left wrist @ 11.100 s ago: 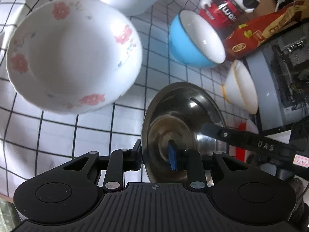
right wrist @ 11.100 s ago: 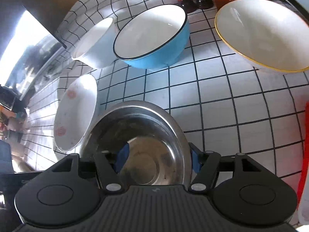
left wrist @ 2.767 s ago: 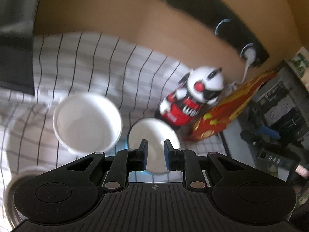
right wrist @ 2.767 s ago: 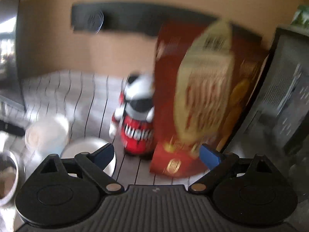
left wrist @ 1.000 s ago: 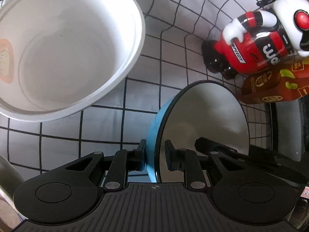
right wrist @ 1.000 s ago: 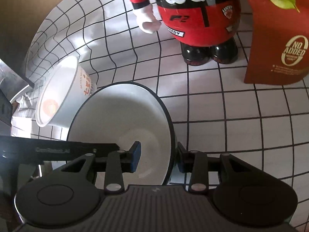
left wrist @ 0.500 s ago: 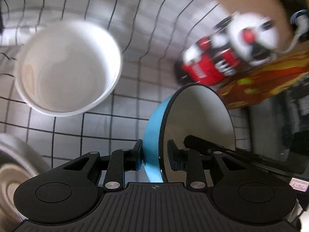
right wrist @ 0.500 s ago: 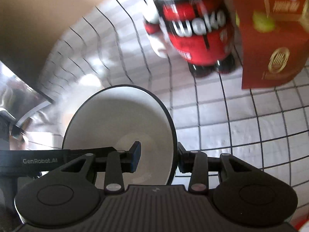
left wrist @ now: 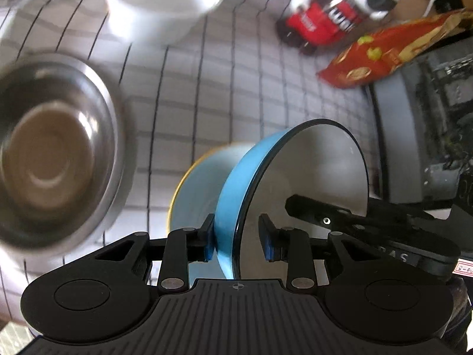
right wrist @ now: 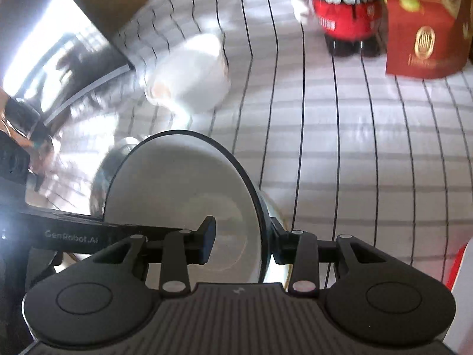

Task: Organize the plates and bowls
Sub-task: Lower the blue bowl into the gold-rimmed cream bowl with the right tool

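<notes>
The blue bowl with a white inside and black rim is held off the table by both grippers. My left gripper is shut on its rim on one side. My right gripper is shut on the opposite rim; the bowl's white inside fills that view. A yellow-rimmed white bowl sits right under the blue bowl. A steel bowl lies to the left and also shows in the right wrist view. A white paper cup bowl stands farther back.
A red and white robot figure and a red snack bag stand at the back on the checked cloth. A dark appliance is at the right. In the right wrist view a red box stands beside the figure.
Both grippers have carried the blue bowl up and back from beside the robot figure. It now hangs above the yellow-rimmed bowl, next to the steel bowl.
</notes>
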Motion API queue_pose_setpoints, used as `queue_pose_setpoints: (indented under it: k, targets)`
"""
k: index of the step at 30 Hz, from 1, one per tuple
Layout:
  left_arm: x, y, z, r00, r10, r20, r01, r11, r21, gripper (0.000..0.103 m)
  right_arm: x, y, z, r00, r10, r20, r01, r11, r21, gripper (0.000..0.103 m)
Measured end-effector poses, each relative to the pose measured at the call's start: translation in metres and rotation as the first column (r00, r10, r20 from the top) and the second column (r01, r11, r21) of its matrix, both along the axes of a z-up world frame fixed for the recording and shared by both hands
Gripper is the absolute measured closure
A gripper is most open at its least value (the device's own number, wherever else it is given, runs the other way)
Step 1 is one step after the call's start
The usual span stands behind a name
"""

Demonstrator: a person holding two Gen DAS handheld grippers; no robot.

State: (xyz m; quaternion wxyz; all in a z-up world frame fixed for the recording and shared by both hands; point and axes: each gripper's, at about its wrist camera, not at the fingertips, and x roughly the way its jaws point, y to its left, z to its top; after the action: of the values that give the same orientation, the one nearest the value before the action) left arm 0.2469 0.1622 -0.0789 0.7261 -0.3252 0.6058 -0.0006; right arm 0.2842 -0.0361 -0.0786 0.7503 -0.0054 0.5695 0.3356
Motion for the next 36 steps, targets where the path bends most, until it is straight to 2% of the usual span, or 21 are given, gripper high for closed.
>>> queue_pose_setpoints:
  k: [5,16,25,33,36]
  targets:
    - [-0.016,-0.007,-0.005,1.0,-0.018,-0.005,0.019,0.996,0.084,0.07,-0.015,0.006,-0.02,1.0,0.012,-0.013,-0.012,1.0,-0.026,0.064]
    - [-0.027,0.006,-0.007,1.0,0.031,-0.005,-0.031,0.999,0.029,0.071,-0.013,0.008,-0.03,0.999,0.028,-0.022,-0.029,0.999,-0.03,0.065]
    - [-0.027,0.01,0.005,1.0,-0.003,-0.011,0.003,0.999,0.048,0.074,-0.015,0.002,-0.02,1.0,0.026,-0.005,-0.027,0.999,-0.037,0.064]
    - [-0.025,0.014,0.02,0.999,-0.042,0.028,0.038,0.992,0.117,0.076,-0.022,-0.009,0.001,0.997,-0.003,0.083,0.006,1.0,-0.031,0.062]
    - [-0.022,0.014,0.024,0.997,-0.059,0.039,0.049,0.976,0.214,0.076,-0.026,-0.011,0.008,0.991,-0.011,0.13,0.016,0.999,-0.031,0.062]
